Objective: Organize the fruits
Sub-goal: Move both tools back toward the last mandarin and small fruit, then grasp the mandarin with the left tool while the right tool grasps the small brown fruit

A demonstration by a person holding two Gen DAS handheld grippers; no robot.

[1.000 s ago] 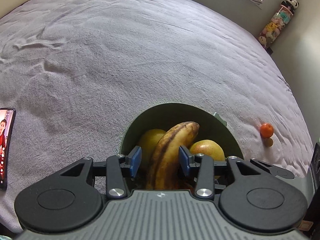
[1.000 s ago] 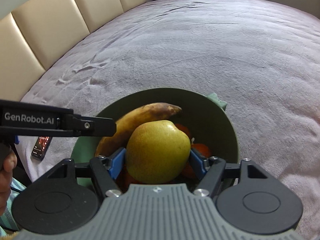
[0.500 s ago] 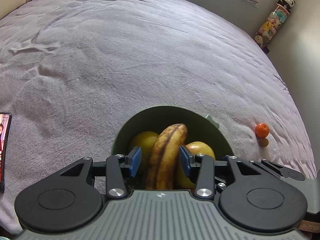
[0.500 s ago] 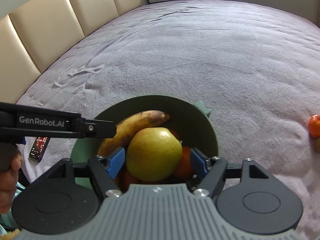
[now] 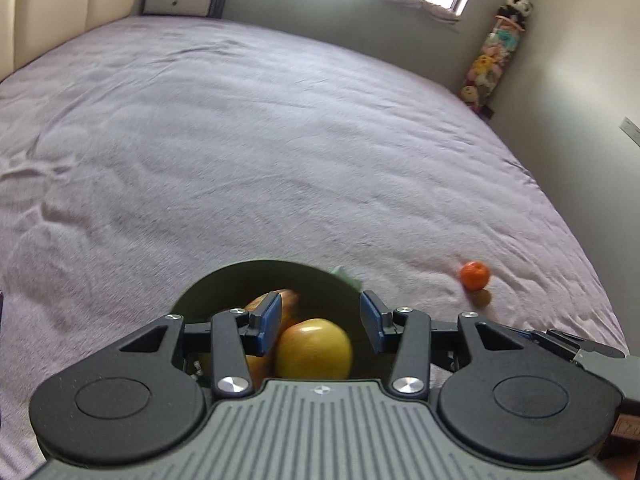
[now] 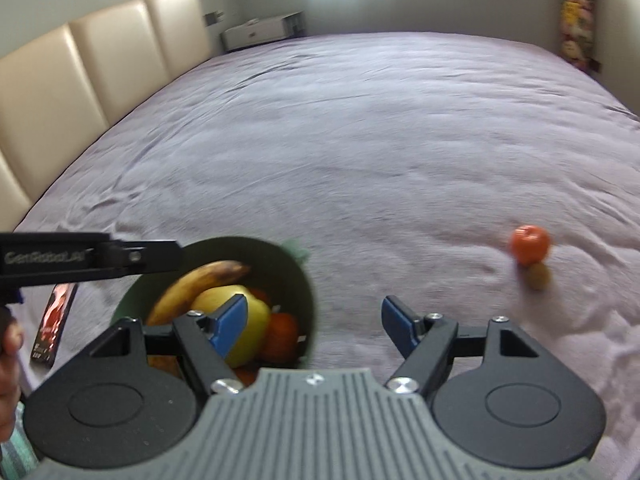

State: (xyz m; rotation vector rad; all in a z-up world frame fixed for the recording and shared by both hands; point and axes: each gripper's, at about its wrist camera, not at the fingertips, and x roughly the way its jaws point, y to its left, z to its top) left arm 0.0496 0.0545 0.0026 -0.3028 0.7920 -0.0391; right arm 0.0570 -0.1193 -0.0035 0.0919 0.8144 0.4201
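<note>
Through the left wrist view, our left claw [image 5: 318,322] stands apart and empty above the dark green round bowl [image 5: 224,284] — its jaws have just been opening, and the brown-streaked banana [image 5: 286,300] once between them now lies in the bowl beside the yellow-green apple [image 5: 314,354]. The small orange tangerine [image 5: 474,275] and a little brownish fruit [image 5: 480,298] touching it remain loose on the lilac bedspread [image 5: 280,140].

Through the right wrist view, our right claw [image 6: 314,322] has also been opening and holds nothing — the apple it framed a second ago sits in the bowl, off to its left. Both deposits look finished; the tangerine pair probably comes next.
</note>
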